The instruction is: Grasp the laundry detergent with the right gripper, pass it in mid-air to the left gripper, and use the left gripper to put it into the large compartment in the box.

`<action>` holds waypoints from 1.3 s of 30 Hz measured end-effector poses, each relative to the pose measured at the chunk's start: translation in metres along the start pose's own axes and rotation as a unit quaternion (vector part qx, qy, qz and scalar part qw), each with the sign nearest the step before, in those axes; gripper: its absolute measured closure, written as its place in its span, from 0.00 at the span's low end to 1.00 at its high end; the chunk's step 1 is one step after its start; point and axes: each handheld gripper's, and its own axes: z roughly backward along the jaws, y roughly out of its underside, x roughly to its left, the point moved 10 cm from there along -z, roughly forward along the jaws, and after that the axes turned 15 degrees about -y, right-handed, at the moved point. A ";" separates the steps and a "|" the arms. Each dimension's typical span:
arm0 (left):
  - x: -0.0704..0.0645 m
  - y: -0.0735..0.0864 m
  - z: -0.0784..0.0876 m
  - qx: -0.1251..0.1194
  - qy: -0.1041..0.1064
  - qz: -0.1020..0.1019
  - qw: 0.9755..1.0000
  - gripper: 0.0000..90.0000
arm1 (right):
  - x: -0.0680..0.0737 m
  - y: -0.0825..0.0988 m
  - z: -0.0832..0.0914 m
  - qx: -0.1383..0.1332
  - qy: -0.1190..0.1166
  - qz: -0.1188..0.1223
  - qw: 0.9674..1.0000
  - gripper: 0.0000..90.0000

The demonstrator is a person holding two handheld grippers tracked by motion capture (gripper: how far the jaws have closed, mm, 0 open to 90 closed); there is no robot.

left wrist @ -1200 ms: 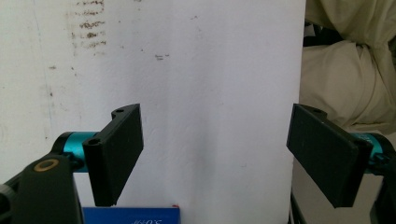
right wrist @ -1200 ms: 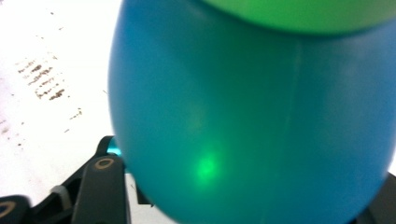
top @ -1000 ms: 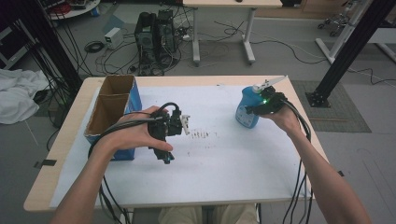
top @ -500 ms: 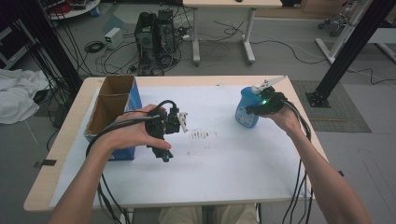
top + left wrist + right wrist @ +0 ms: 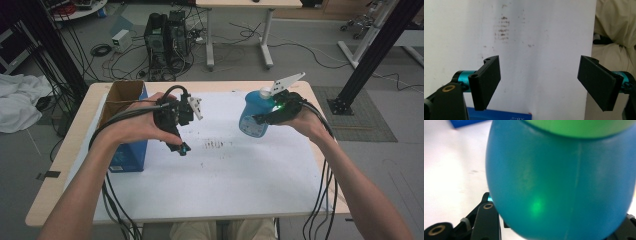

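Your right gripper point(image 5: 262, 117) is closed on the blue bottle point(image 5: 253, 114), with one jaw on each side of its rounded body; in the right gripper view the bottle's blue wall point(image 5: 559, 180) bulges out between the jaws, and a green band crosses it at the top of that picture. The bottle is at the far right of the table point(image 5: 210, 200), tilted, with its white cap point(image 5: 265, 92) uppermost; whether its base touches the white sheet point(image 5: 225, 170) cannot be told. Treat the bottle as smooth, glossy plastic: expect it to be slippery, and expect the wall to give if you squeeze hard. The fill level is hidden, so assume some weight and possible sloshing. Since the body is rounded, keep the pads at its widest girth, where they seat most squarely; a grip nearer either taper would likely slide. Your left gripper point(image 5: 181, 131) is held above the middle of the table, angled down toward you, and its jaws stand wide apart with nothing between them, as the left gripper view confirms point(image 5: 537, 82). On the sheet between the two grippers lies a patch of dark smudges point(image 5: 215, 145). An open cardboard box with blue sides point(image 5: 125, 150) stands at the left edge of the table, just beside your left forearm.
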 end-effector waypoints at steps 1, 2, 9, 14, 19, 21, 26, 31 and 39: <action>-0.039 0.028 -0.036 0.048 0.036 -0.035 0.998 0.21 | 0.059 -0.040 0.013 -0.001 -0.076 0.087 0.993 0.52; -0.021 0.020 -0.022 0.025 0.014 -0.004 1.000 0.21 | -0.028 0.019 -0.008 -0.002 0.028 -0.047 0.998 0.52; 0.012 -0.027 0.018 -0.039 0.011 0.013 0.999 0.21 | 0.092 -0.054 0.012 0.003 -0.120 0.128 0.984 0.52; 0.013 -0.052 0.020 -0.052 0.032 0.022 0.998 0.21 | 0.137 -0.065 -0.001 0.027 -0.175 0.180 0.968 0.52; 0.011 -0.063 0.009 -0.045 0.030 0.014 0.998 0.21 | 0.141 -0.065 -0.003 0.030 -0.178 0.185 0.966 0.52; 0.011 -0.064 0.008 -0.045 0.030 0.015 0.998 0.21 | 0.154 -0.066 -0.013 0.036 -0.195 0.193 0.961 0.52; 0.012 -0.077 -0.003 -0.041 0.028 0.015 0.999 0.21 | 0.155 -0.066 -0.014 0.037 -0.197 0.194 0.960 0.52; 0.012 -0.078 -0.007 -0.034 0.026 0.012 0.999 0.21 | 0.165 -0.066 -0.022 0.038 -0.211 0.195 0.957 0.51; 0.010 -0.086 -0.017 -0.044 0.032 0.029 0.998 0.21 | 0.168 -0.067 -0.027 0.038 -0.216 0.195 0.956 0.51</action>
